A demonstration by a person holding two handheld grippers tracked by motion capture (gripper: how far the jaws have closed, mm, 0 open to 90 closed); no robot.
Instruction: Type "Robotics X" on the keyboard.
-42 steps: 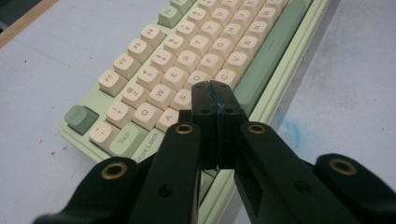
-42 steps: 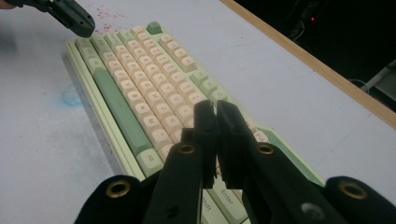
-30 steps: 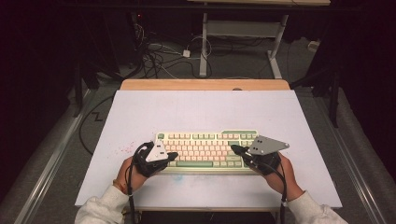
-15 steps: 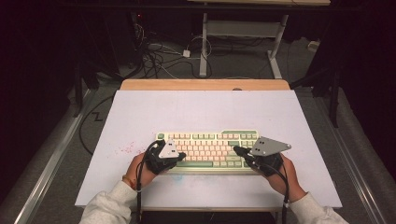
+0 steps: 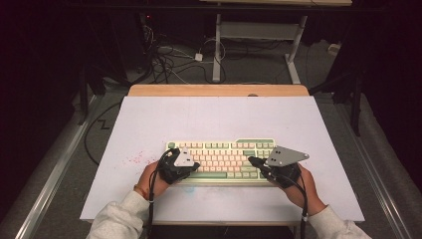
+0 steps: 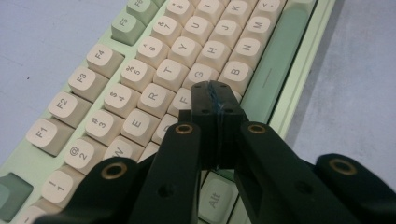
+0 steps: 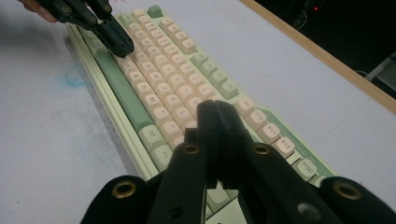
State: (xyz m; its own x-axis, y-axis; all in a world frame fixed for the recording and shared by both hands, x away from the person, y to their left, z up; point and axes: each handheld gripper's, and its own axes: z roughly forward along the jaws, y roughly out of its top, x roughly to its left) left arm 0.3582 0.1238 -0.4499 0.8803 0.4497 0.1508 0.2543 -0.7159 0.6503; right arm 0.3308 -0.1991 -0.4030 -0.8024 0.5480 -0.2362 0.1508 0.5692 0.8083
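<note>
both tongs clenched w/ nothing in em: left tongs [image 6: 215,100] on keyboard [image 5: 224,158] near the F key, right tongs [image 7: 217,122] over its right end

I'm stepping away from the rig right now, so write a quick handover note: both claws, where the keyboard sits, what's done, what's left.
Left claw: jaws shut, holding nothing, tip over the keys near F, G and V.
Right claw: jaws shut, holding nothing, poised above the keys at the keyboard's right end.
Keyboard: flat on the white table, near the person's edge, between both hands.
Done: both claws brought to the keys.
Left: likely the key pressing itself; whether any key is down cannot be told.
</note>
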